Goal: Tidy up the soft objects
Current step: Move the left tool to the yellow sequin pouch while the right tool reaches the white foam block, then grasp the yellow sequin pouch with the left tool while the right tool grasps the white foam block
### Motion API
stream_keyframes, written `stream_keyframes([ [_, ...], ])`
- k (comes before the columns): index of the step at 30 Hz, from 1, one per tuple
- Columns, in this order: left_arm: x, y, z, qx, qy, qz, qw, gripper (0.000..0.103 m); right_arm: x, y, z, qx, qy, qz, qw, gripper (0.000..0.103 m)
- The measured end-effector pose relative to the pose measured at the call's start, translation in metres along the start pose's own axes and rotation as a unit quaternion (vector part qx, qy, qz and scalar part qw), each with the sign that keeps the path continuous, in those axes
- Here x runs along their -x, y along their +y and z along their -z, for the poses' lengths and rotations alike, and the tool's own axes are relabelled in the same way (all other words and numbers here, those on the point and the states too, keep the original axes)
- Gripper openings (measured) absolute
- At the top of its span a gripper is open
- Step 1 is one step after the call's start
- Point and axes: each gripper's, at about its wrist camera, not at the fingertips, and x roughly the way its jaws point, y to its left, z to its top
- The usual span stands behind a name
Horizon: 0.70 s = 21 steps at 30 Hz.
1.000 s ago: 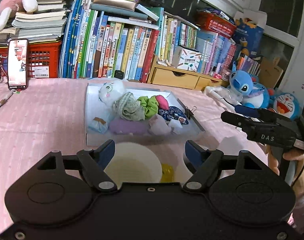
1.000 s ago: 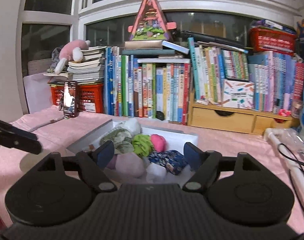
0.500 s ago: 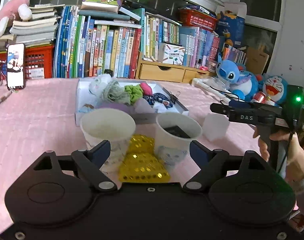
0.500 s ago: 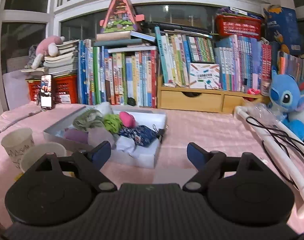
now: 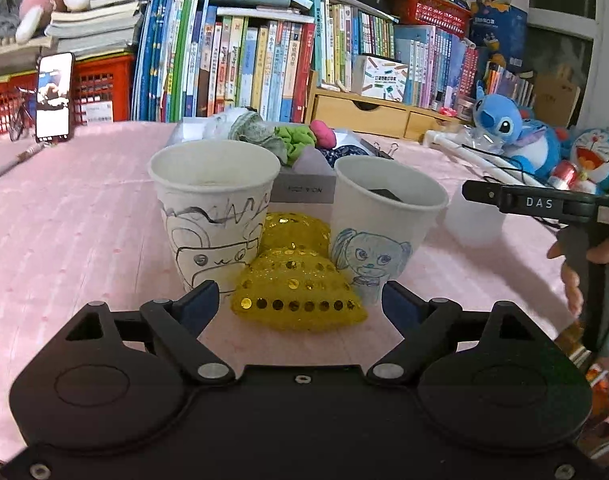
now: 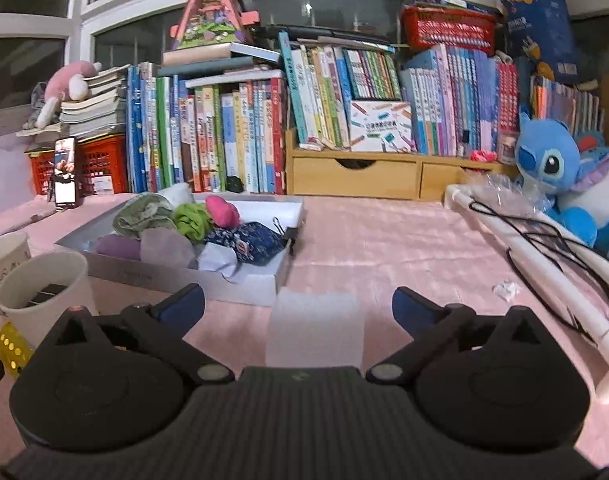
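A yellow sequined soft piece (image 5: 294, 280) lies on the pink tablecloth between two drawn-on paper cups (image 5: 212, 204) (image 5: 384, 224). My left gripper (image 5: 296, 308) is open, with the yellow piece between its fingertips. A white tray (image 6: 240, 290) holds several soft items: green cloths, a pink ball (image 6: 222, 210), a purple pad, a blue patterned pouch (image 6: 248, 242). My right gripper (image 6: 298, 306) is open and empty, just behind a translucent white cup (image 6: 314, 330). The right gripper also shows in the left wrist view (image 5: 476, 194).
Books, a wooden drawer unit (image 6: 352, 174) and red baskets line the back. Blue plush toys (image 6: 560, 184) and a white pipe with black cord (image 6: 544, 264) lie at the right. A phone (image 5: 54, 96) stands at the back left.
Both grippers have drawn back and lowered from the tray. The cups, the yellow piece and the translucent cup have come into near view.
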Motion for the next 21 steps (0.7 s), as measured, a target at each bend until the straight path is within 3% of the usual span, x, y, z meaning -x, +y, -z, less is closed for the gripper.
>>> stream_keyframes([
  [13,-0.019,-0.021,0.010,-0.022,-0.021,-0.039,0.9988,0.088,-0.018,0.002,0.012,-0.006,0.030,-0.001,1.000,0.103],
  [21,-0.018,-0.023,0.013,-0.043,-0.019,-0.049,0.9977,0.061,-0.027,0.001,0.013,-0.020,0.048,-0.006,0.999,0.101],
])
